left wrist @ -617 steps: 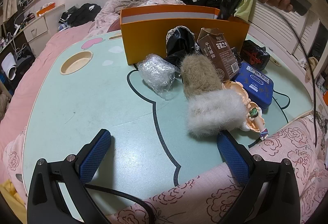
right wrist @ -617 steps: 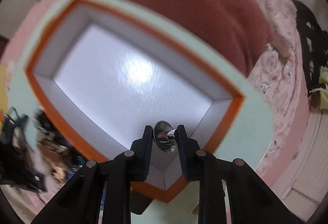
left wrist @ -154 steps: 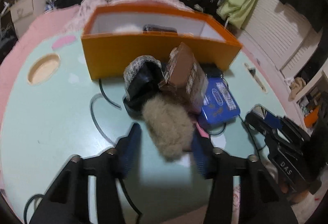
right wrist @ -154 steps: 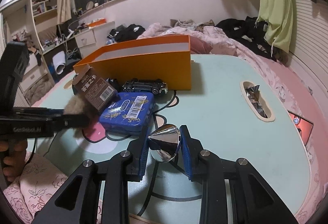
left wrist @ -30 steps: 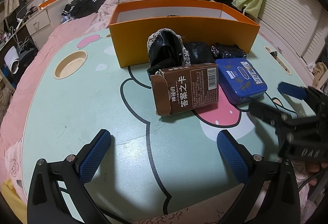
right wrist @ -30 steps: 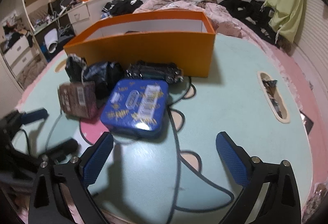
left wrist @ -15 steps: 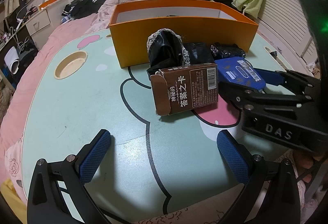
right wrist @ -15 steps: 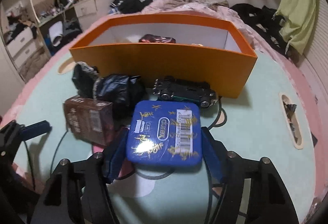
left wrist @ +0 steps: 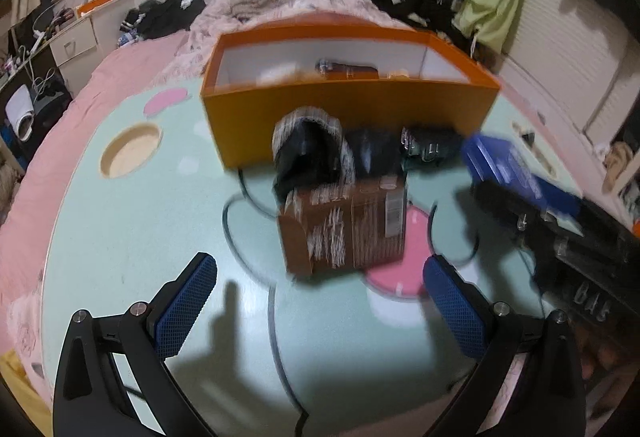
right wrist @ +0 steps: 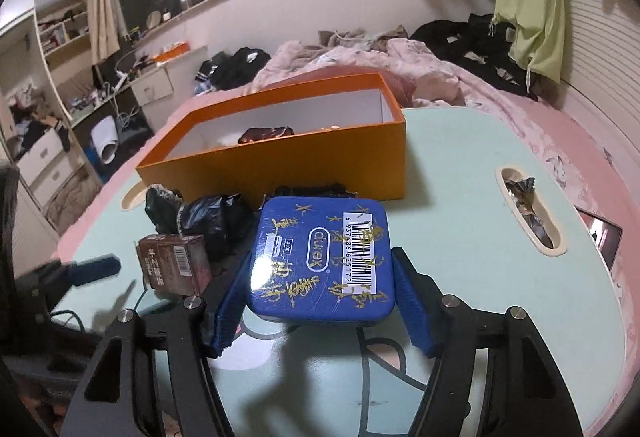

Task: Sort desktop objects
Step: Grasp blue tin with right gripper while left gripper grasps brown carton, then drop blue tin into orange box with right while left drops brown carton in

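My right gripper (right wrist: 324, 301) is shut on a flat blue tin (right wrist: 320, 257) with a barcode label, and holds it just above the mint-green table (right wrist: 460, 237). The left wrist view shows the tin (left wrist: 508, 165) raised at the right, held by the right gripper (left wrist: 532, 205). My left gripper (left wrist: 320, 305) stands open and empty, low over the table. Just beyond its fingertips lies a brown carton (left wrist: 348, 229). The orange box (left wrist: 344, 113) stands at the back with a few things inside. A black bag (left wrist: 312, 149) and a dark toy car (left wrist: 428, 145) lie in front of it.
A round cup hole (left wrist: 130, 149) is sunk into the table at the left. A long slot (right wrist: 528, 213) with crumpled wrappers is at the right. Pink bedding (right wrist: 560, 125) surrounds the table.
My right gripper has gone from wide open to shut on the blue tin and has lifted it off the table. The left gripper stays open, and its view is now blurred.
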Demonstrator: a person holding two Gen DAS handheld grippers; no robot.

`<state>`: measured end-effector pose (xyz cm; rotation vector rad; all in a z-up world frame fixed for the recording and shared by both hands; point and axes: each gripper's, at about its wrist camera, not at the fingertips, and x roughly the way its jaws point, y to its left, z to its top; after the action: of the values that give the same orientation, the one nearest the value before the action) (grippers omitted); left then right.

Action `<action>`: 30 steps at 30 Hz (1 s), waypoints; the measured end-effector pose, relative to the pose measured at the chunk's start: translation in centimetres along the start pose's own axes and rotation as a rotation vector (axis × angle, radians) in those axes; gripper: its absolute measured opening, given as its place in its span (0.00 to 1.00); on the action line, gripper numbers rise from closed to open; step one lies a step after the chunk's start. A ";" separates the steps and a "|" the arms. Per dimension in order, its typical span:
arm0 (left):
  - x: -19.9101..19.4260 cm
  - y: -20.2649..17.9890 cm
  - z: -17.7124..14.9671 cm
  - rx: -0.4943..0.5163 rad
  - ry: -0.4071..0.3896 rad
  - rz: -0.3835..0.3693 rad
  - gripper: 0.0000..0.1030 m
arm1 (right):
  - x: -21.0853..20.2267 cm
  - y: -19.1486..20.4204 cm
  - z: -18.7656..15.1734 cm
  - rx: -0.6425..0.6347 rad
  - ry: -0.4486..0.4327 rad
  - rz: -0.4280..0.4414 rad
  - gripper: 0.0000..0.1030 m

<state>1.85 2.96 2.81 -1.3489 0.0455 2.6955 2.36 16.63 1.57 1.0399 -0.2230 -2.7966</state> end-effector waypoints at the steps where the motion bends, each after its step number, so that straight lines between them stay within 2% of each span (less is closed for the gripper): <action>1: 0.3 -0.4 0.4 0.014 -0.008 0.023 1.00 | 0.0 -0.3 0.0 0.012 0.000 0.004 0.65; 3: 1.0 -0.6 0.8 0.019 0.013 0.020 0.99 | 0.1 -0.9 -0.2 0.028 0.006 0.005 0.65; 4: 1.3 -0.5 0.8 0.012 0.020 -0.006 0.95 | 0.1 -1.0 -0.2 0.030 0.006 0.005 0.65; 5: 1.3 -0.2 0.7 -0.006 0.018 -0.033 0.79 | 0.0 -1.0 -0.2 0.030 0.003 0.004 0.65; 7: 1.3 0.9 0.3 -0.055 0.022 -0.071 0.56 | -0.1 -0.9 -0.3 0.025 -0.003 0.004 0.65; 11: -0.1 2.9 -0.5 -0.124 -0.023 -0.125 0.55 | -0.4 -0.7 -0.4 0.017 -0.014 0.002 0.65; 14: -1.8 3.4 -0.6 -0.129 -0.076 -0.153 0.55 | -0.8 -0.7 -0.2 0.014 -0.030 0.007 0.65; 20: -3.6 3.7 3.0 -0.104 -0.150 -0.174 0.55 | -0.8 0.4 2.8 -0.040 -0.064 0.034 0.65; 23: -3.4 3.7 5.7 -0.086 -0.187 -0.162 0.55 | -0.4 1.4 6.3 -0.083 -0.126 0.018 0.65; 26: -2.0 4.0 8.2 -0.102 -0.196 -0.161 0.56 | 1.1 1.7 8.8 -0.103 -0.142 -0.006 0.65; 28: -0.5 4.4 9.4 -0.131 -0.197 -0.151 0.56 | 2.9 1.6 9.9 -0.113 -0.127 -0.023 0.66; 30: 1.1 4.6 9.8 -0.146 -0.167 -0.106 0.61 | 5.1 1.4 10.2 -0.125 -0.064 -0.051 0.67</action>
<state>-7.17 -0.71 7.71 -1.1207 -0.2359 2.7545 -8.02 15.20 6.24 0.9418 -0.0281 -2.8496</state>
